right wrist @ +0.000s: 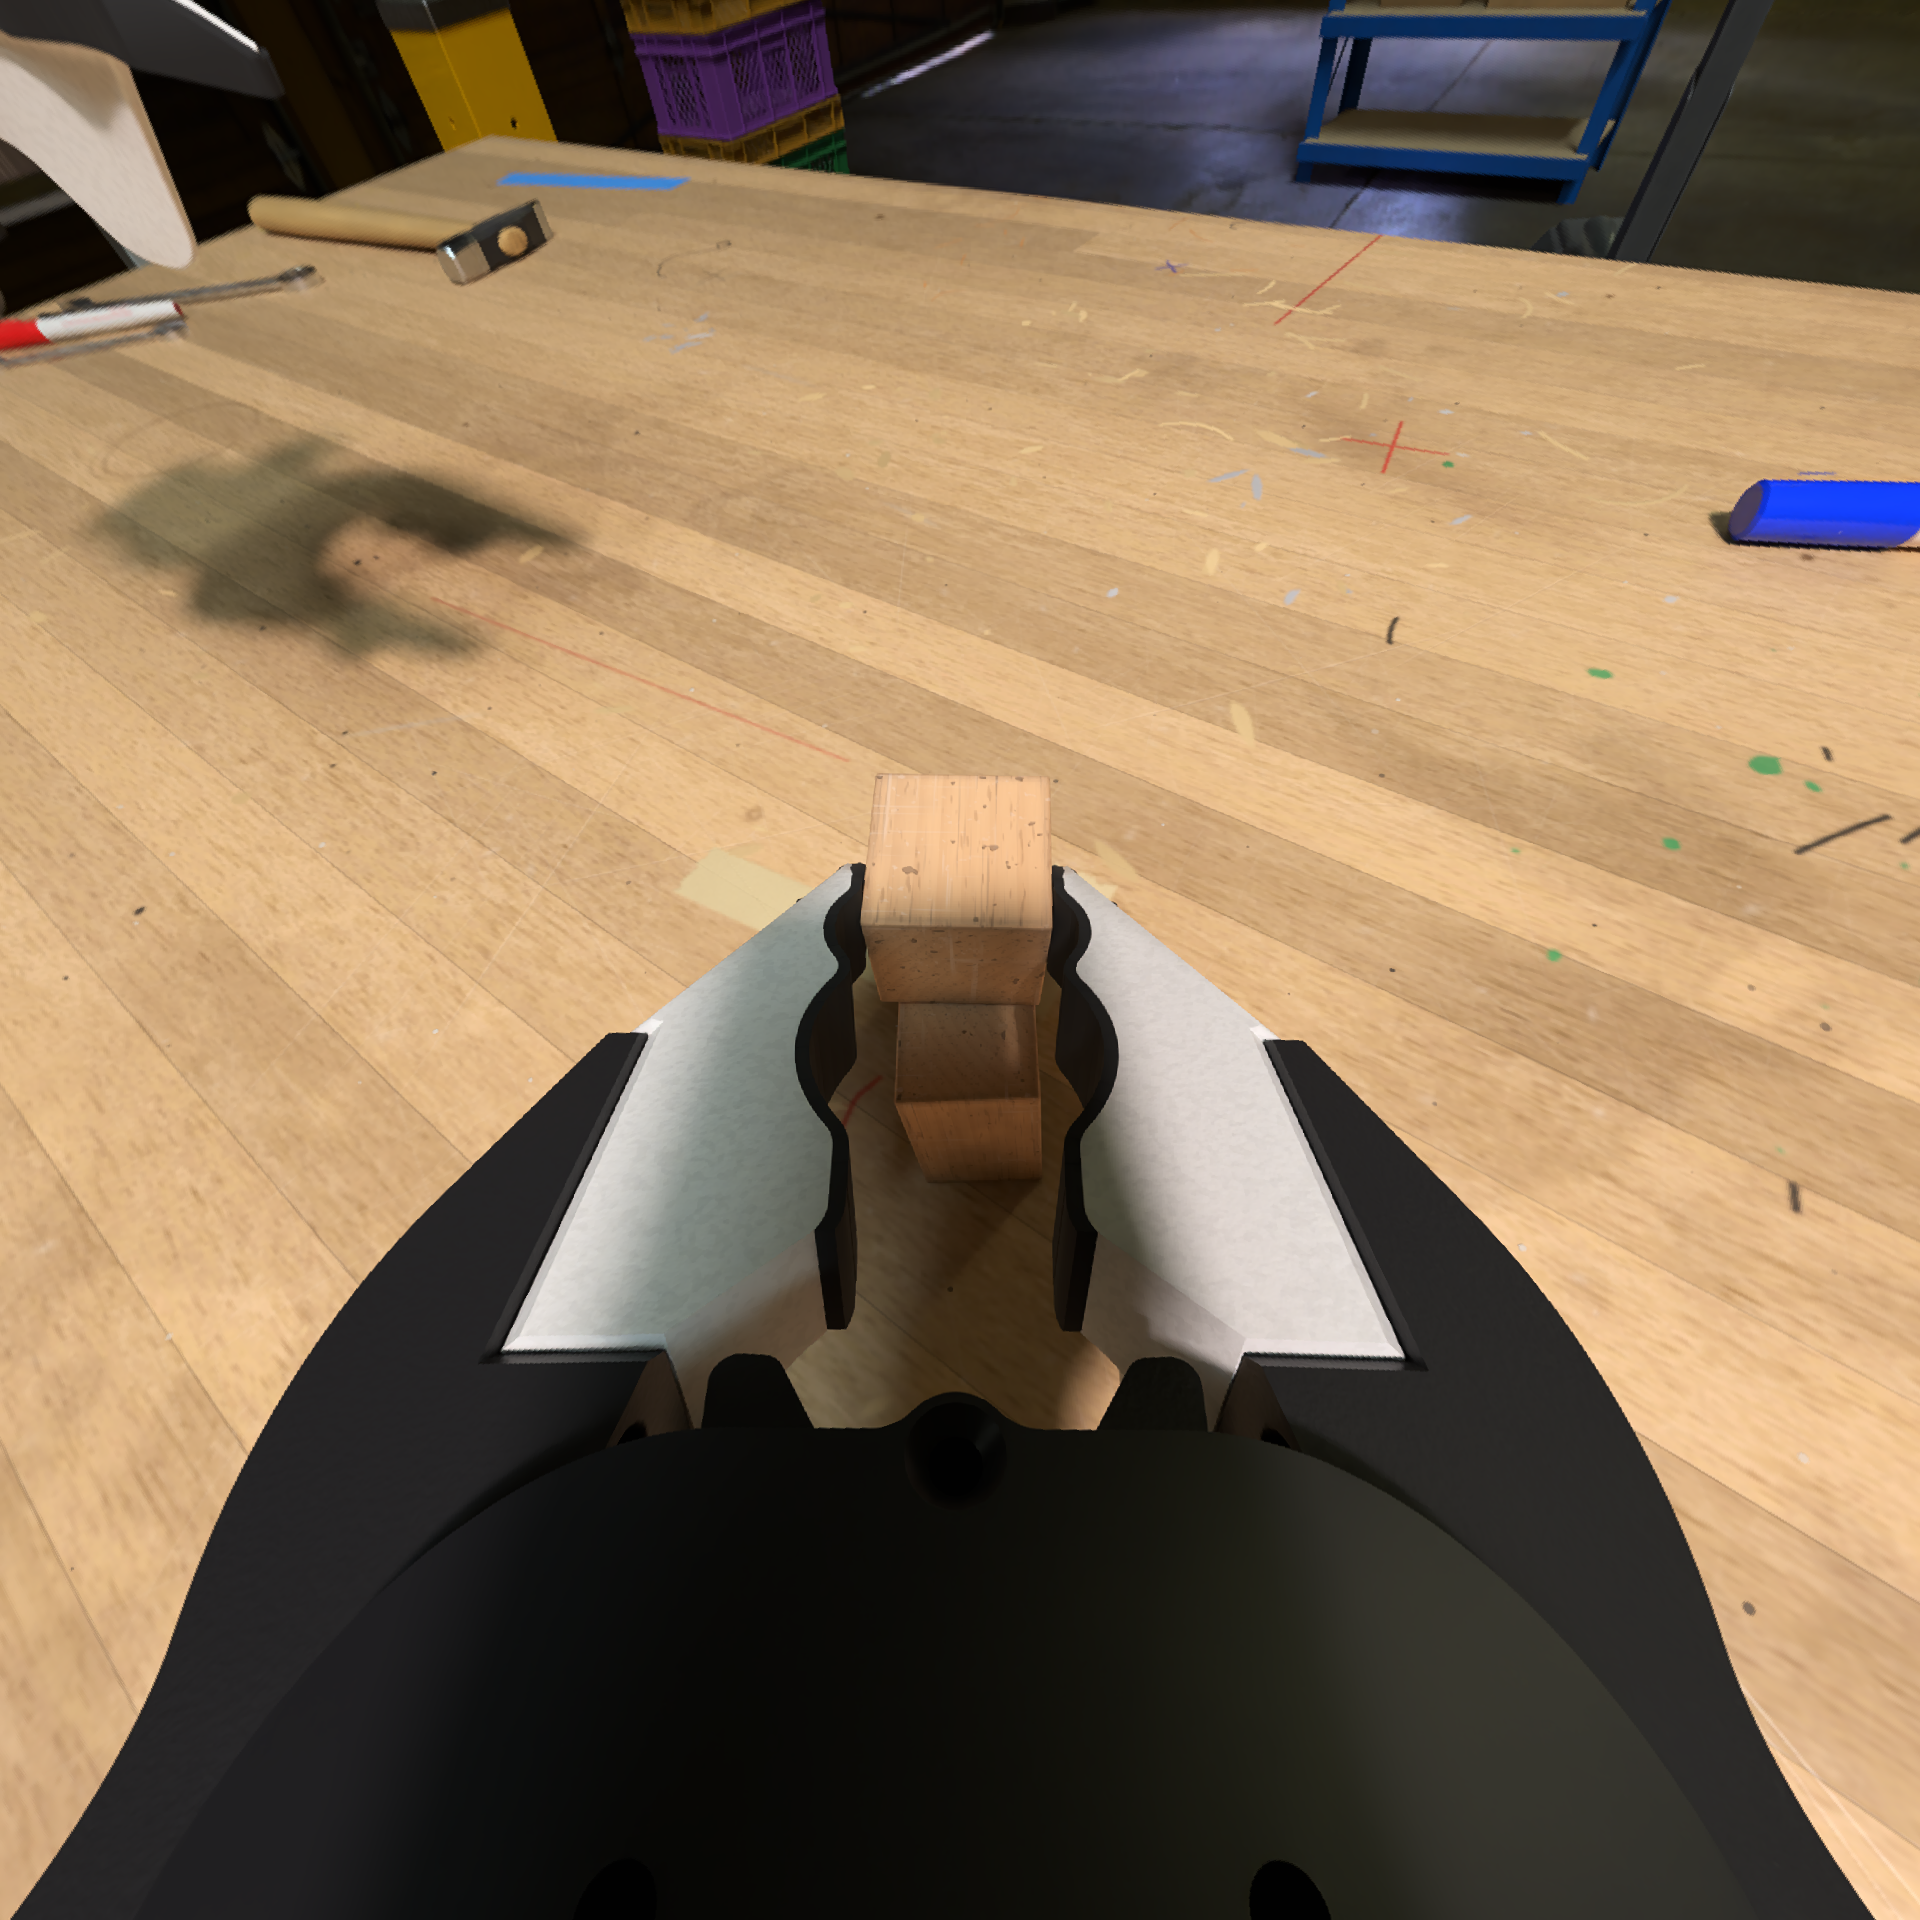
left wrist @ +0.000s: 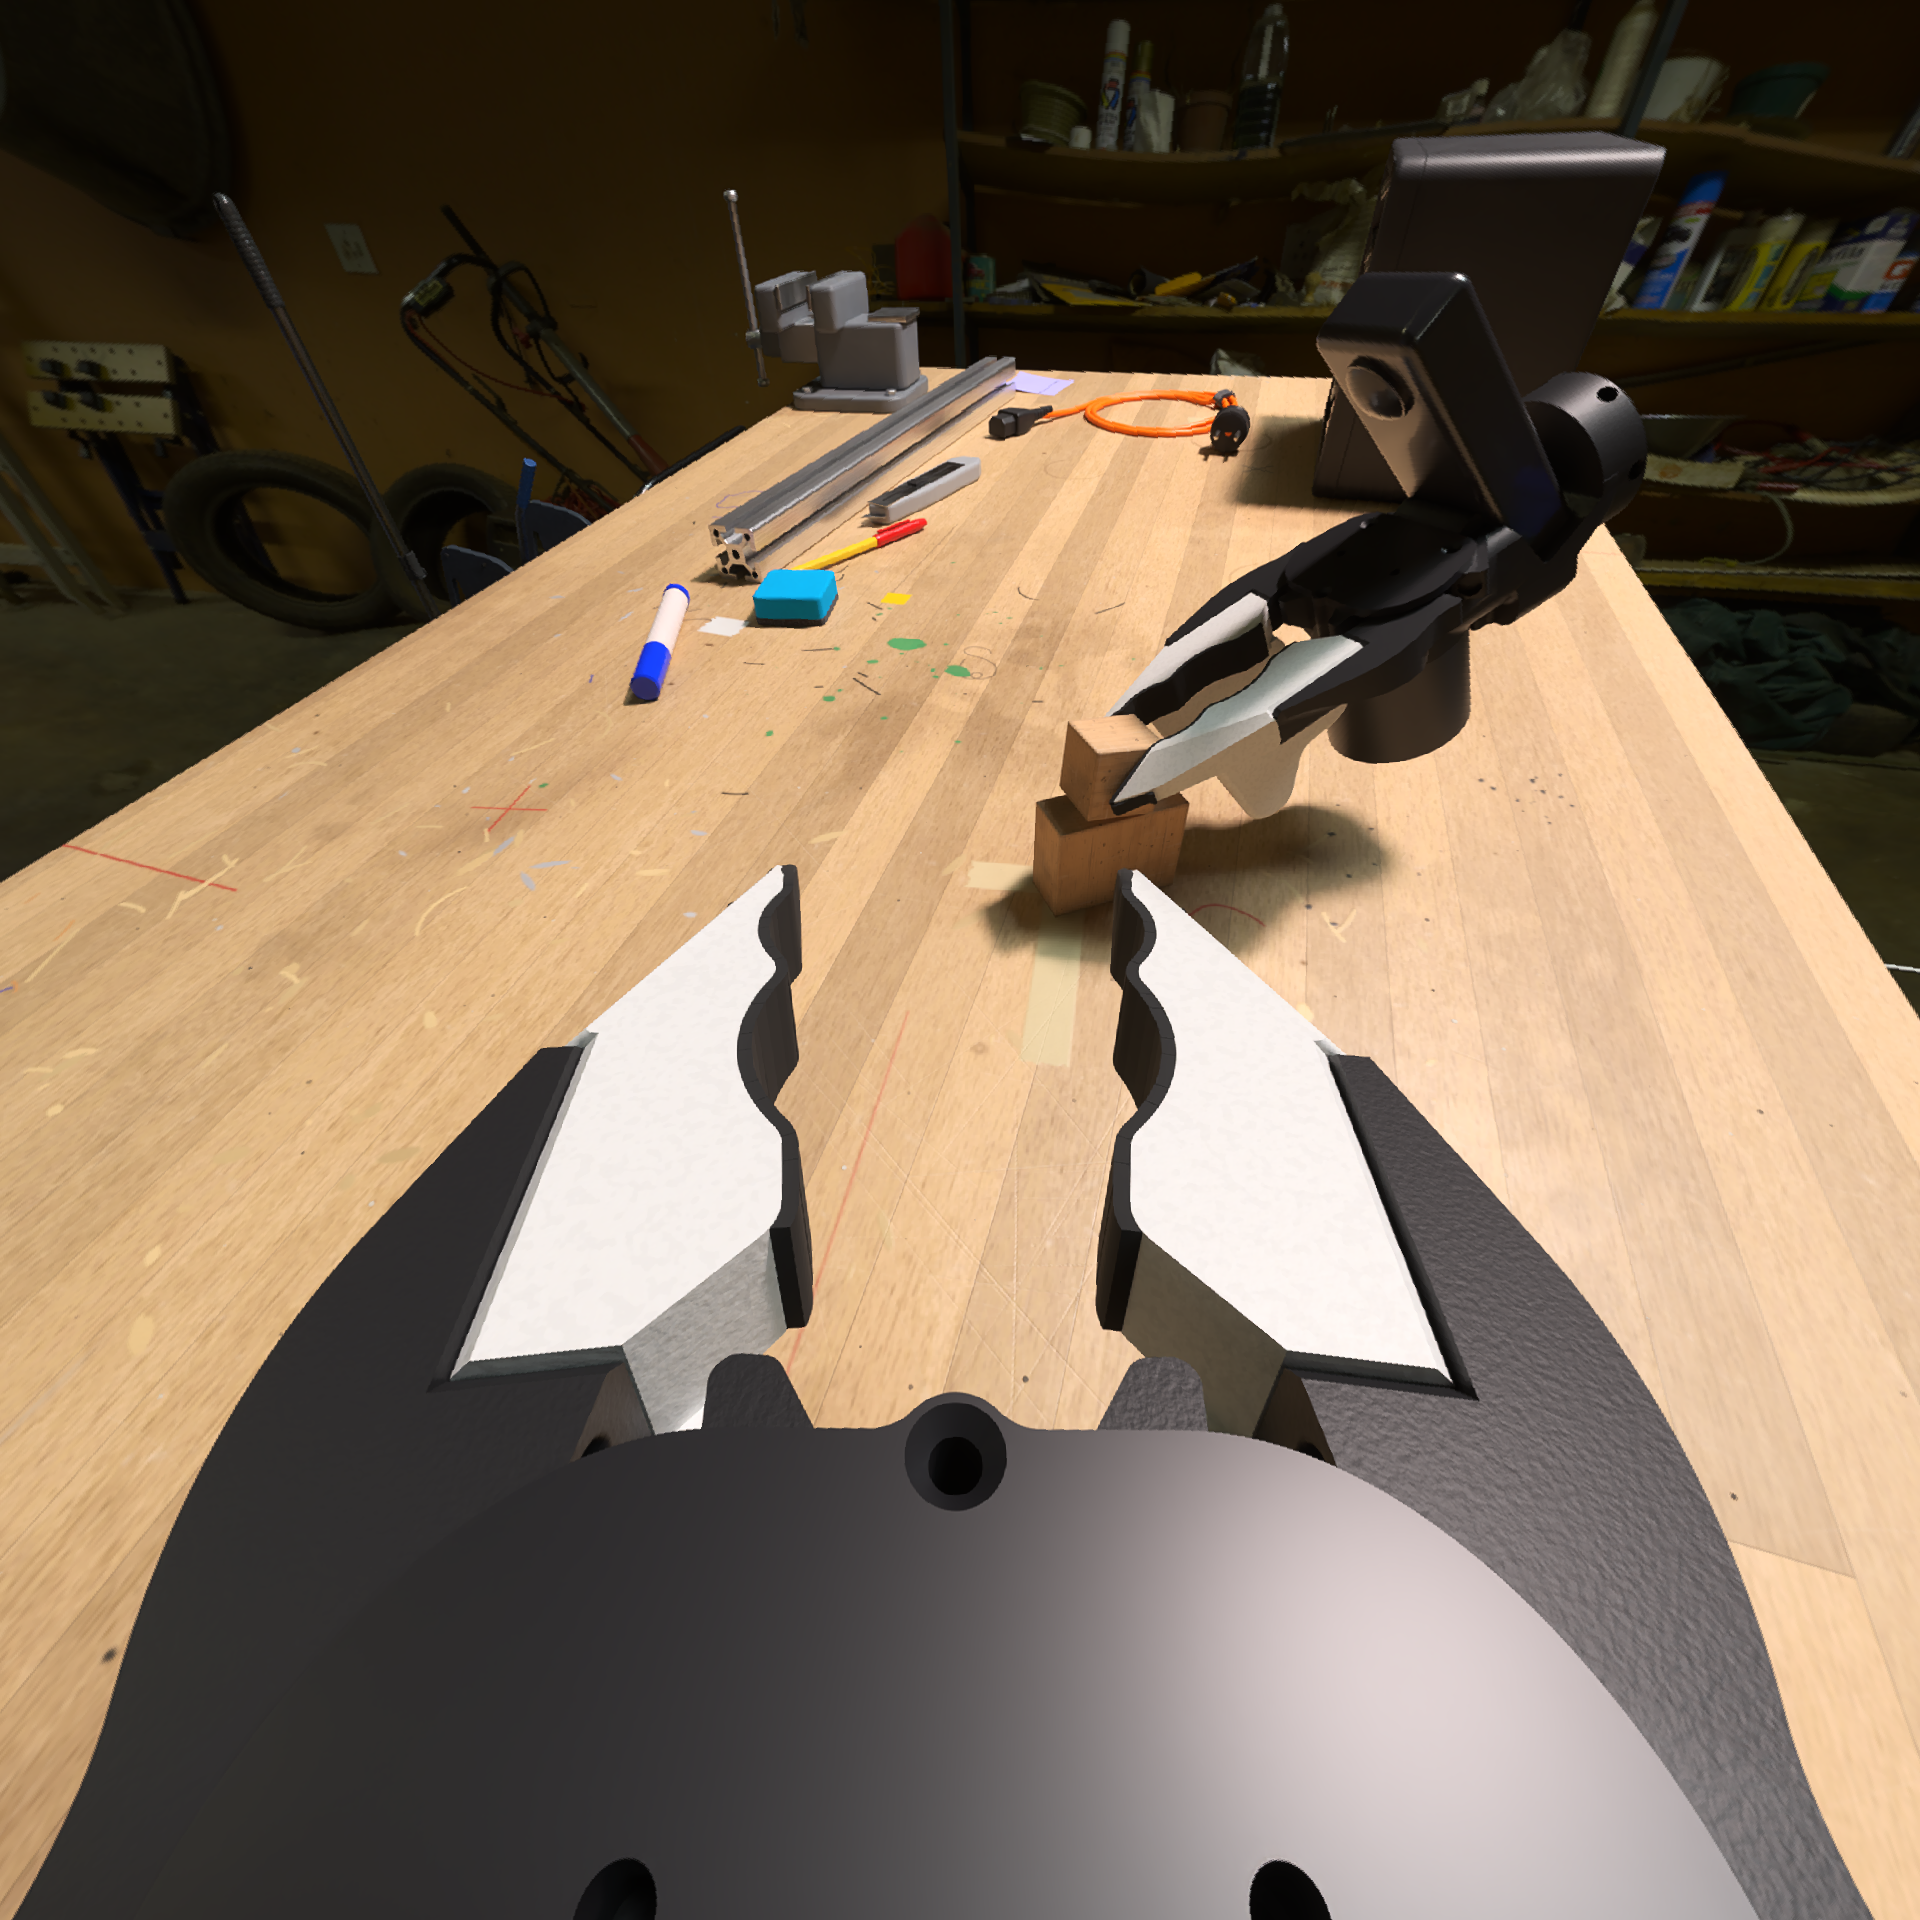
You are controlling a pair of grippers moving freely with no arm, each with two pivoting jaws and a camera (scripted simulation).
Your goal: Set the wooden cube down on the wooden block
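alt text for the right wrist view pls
The right gripper grips a wooden cube between its fingertips, on or just above a wooden block on the workbench. A hammer lies far left.

Left wrist view looks along workbench [left wrist: 416,935] from afar, right close above, both sharing cube stack [left wrist: 1107,821]

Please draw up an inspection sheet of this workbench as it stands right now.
Surface: wooden bench, scuffed, paint-flecked.
Job's things: cube tilted on the block, touching it.
Clutter: marker, blue sponge, metal rail, hammer.
Grippers: right gripper shut on cube; left gripper open, empty.
Cables: orange cord at far end.
Surroundings: vise, dim shelves.
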